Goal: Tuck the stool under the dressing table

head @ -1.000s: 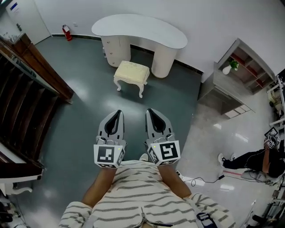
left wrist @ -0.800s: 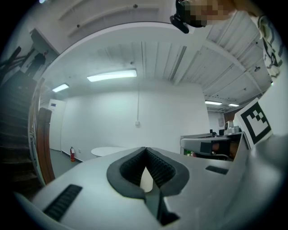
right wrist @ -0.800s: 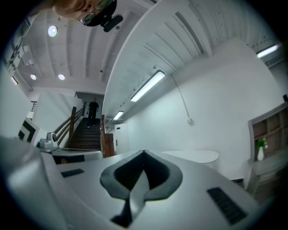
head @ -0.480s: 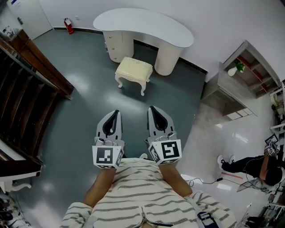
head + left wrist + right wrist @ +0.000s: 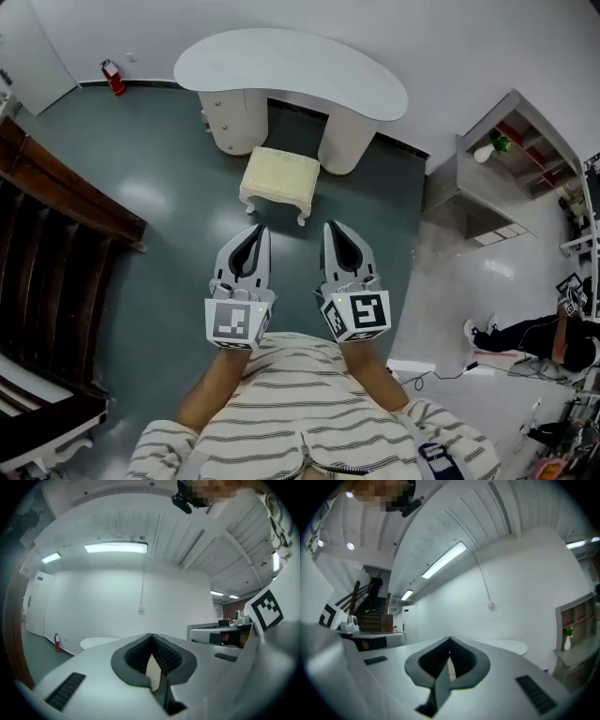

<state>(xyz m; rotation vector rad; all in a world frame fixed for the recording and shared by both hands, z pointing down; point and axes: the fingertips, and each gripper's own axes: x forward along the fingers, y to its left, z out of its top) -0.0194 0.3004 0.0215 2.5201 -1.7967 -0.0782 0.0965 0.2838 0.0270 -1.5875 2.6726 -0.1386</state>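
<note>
Stool (image 5: 279, 180): cream cushioned seat on white curved legs, standing square on the floor. Its far edge is at the mouth of the knee gap and most of the seat is still out in front.
Dressing table (image 5: 291, 67): white kidney-shaped top against the back wall, on two rounded pedestals. The dark gap between them looks a little wider than the stool.
Floor (image 5: 159, 234): grey-green and bare on both sides of the stool, and bare between the stool and the grippers.
Left gripper (image 5: 251, 246): held level and pointing at the stool's near left corner, just short of it. Its jaws are pressed together at the tips with nothing pinched.
Right gripper (image 5: 339, 239): beside the left one and aimed past the stool's near right leg. Its jaws are closed on nothing.
Left edge: dark wooden stair rail (image 5: 66, 183), well apart from the stool, with a red fire extinguisher (image 5: 112, 77) by the far wall.
Right edge: grey shelf unit (image 5: 497, 159) beyond the right pedestal, standing where the floor turns pale and glossy.
Near right: a cable (image 5: 427, 377) on the floor and a seated person (image 5: 553, 333) at the frame's rim.
</note>
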